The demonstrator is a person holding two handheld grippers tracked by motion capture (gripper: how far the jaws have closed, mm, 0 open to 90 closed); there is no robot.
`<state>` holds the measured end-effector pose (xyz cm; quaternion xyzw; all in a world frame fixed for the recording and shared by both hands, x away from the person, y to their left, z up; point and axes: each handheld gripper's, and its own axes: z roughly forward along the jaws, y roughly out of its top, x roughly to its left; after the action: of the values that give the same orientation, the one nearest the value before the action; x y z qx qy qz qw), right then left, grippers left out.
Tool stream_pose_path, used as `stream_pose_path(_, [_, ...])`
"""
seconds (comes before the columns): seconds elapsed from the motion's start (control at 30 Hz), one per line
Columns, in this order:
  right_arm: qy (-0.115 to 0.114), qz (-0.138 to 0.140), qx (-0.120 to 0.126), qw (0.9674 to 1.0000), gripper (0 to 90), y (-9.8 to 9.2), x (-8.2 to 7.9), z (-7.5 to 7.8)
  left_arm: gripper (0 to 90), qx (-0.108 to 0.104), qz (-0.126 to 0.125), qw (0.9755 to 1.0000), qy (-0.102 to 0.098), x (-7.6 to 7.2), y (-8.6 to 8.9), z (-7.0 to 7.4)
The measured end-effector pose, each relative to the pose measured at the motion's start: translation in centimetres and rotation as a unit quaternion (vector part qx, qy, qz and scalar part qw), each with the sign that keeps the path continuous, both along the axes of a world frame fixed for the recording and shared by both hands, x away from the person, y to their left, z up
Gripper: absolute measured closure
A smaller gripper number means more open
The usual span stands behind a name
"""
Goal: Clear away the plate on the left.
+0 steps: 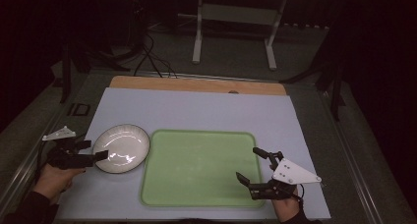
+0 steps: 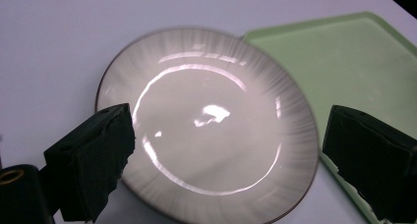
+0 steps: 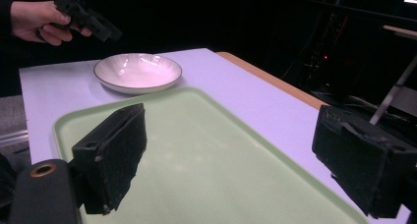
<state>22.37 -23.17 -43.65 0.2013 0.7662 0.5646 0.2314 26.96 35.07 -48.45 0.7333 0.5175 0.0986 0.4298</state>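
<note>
A white ribbed plate (image 1: 121,148) lies empty on the pale mat, its right edge touching the rim of an empty green tray (image 1: 199,167). My left gripper (image 1: 97,149) hovers at the plate's left rim, open, with nothing between its jaws. In the left gripper view the plate (image 2: 206,121) lies below the spread jaws of my left gripper (image 2: 228,121), with the tray (image 2: 354,67) at the right. My right gripper (image 1: 247,163) is open over the tray's right part. In the right gripper view my right gripper (image 3: 231,113) spans the tray (image 3: 206,155), with the plate (image 3: 137,71) beyond.
The pale mat (image 1: 206,111) covers a wooden table whose bare edge (image 1: 196,84) shows at the far side. A white metal stand (image 1: 236,17) and cables (image 1: 152,57) are on the dark floor behind. A hand holds the left gripper (image 3: 86,17) in the right gripper view.
</note>
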Motion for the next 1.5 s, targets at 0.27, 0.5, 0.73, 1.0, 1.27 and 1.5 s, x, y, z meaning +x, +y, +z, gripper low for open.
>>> stream_pose_path(0.27, [0.000,0.001,-0.006,1.0000,13.1,0.1,0.0,0.0,6.8,-0.003,0.049,0.9971,0.059,0.6,1.5,-1.8])
stream_pose_path(0.5, [0.003,0.004,-0.011,0.9999,13.3,0.3,0.0,-0.1,10.2,-0.012,0.084,0.9908,0.105,1.4,1.9,-3.2])
stream_pose_path(0.73, [0.002,0.004,-0.013,0.9999,13.5,0.2,-0.1,-0.1,36.0,-0.020,0.103,0.9845,0.141,2.2,2.1,-3.8])
stream_pose_path(1.0, [0.002,0.005,-0.016,0.9999,13.7,0.2,0.0,-0.1,65.4,-0.069,0.132,0.9760,0.159,2.6,3.3,-4.2])
stream_pose_path(1.27, [0.003,0.005,-0.016,0.9998,13.8,0.3,0.0,-0.2,76.8,-0.069,0.126,0.9756,0.166,3.1,3.1,-4.3])
stream_pose_path(1.5, [0.006,0.004,-0.016,0.9999,13.9,0.2,0.0,-0.2,78.6,-0.067,0.114,0.9739,0.185,3.7,3.2,-4.3])
